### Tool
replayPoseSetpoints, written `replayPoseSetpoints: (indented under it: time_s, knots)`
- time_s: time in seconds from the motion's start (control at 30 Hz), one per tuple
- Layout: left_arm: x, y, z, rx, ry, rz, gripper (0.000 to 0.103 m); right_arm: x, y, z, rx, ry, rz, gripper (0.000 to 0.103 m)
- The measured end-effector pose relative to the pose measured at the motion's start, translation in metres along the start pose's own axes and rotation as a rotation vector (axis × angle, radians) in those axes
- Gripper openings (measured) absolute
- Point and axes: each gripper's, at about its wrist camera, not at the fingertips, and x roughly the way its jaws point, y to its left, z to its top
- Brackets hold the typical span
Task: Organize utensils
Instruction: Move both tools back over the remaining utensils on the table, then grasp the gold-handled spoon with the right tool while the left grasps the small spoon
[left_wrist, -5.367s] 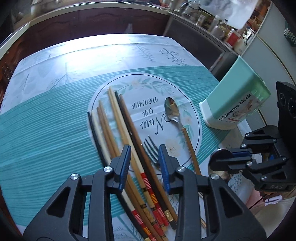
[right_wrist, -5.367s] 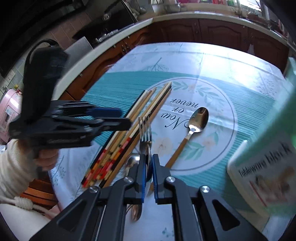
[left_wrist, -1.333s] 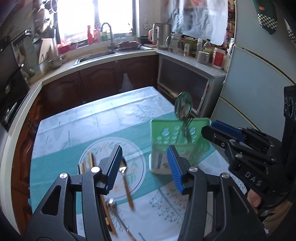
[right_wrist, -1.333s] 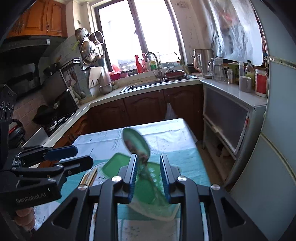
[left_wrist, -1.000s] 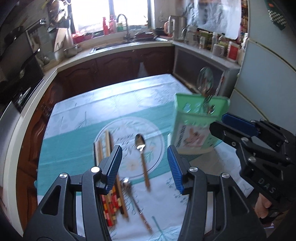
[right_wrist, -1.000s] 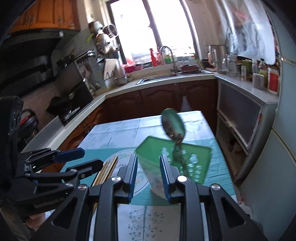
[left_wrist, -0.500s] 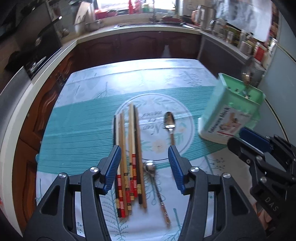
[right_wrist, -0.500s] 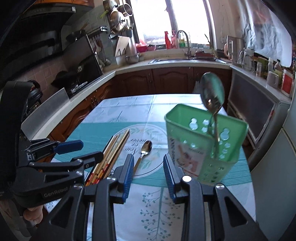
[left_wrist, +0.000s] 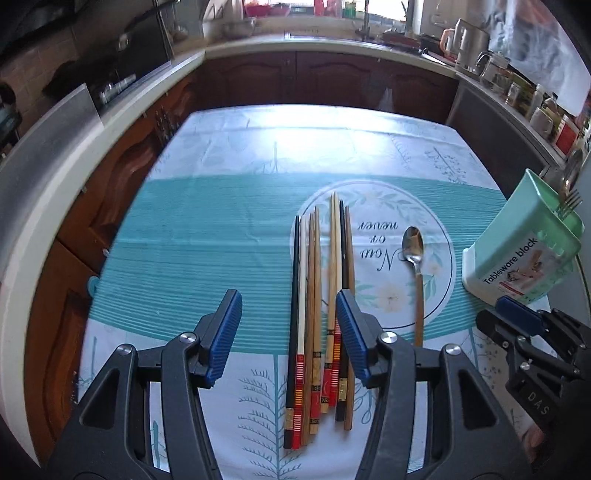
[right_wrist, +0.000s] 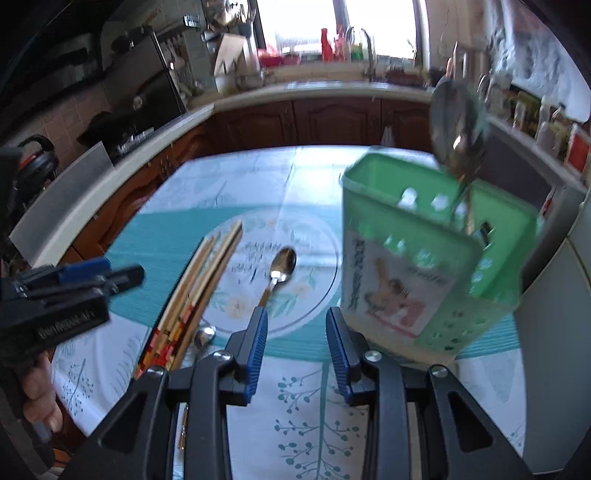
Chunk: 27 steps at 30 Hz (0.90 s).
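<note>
My left gripper (left_wrist: 288, 332) and right gripper (right_wrist: 293, 341) are both released and empty. The chopsticks (left_wrist: 319, 302) at 12 o'clock look light, stiff and slippery; I'd pinch their striped ends.

Tablecloth (left_wrist: 229, 236): white leaf print crossed by a teal striped band. On it, chopsticks (left_wrist: 317, 295): black, cream, wood-brown, ends banded red. Beside them, mint-green holder (left_wrist: 524, 254).

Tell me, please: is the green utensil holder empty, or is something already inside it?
Not empty. The green utensil holder has a large spoon standing above its rim, and fork tines show at its top.
</note>
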Motion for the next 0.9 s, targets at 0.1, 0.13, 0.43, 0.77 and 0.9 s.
replayPoseSetpoints:
  time_s: [0.1, 0.13, 0.43, 0.77, 0.9]
  knots:
    - [0.011, 0.006, 0.0, 0.0, 0.052, -0.026, 0.05, 0.013, 0.0, -0.001, 0.01, 0.053, 0.034, 0.033]
    - [0.015, 0.009, 0.0, -0.008, 0.068, -0.035, 0.05, 0.017, 0.001, 0.0, 0.007, 0.069, 0.044, 0.033]
    - [0.022, 0.013, -0.013, -0.006, 0.096, -0.062, 0.05, 0.063, 0.018, 0.023, -0.026, 0.205, 0.06, 0.033]
    - [0.025, 0.009, -0.024, 0.011, 0.127, -0.097, 0.05, 0.118, 0.027, 0.043, -0.027, 0.361, -0.002, 0.033]
    - [0.023, 0.006, -0.023, 0.02, 0.129, -0.118, 0.05, 0.132, 0.028, 0.051, -0.021, 0.406, -0.025, 0.026]
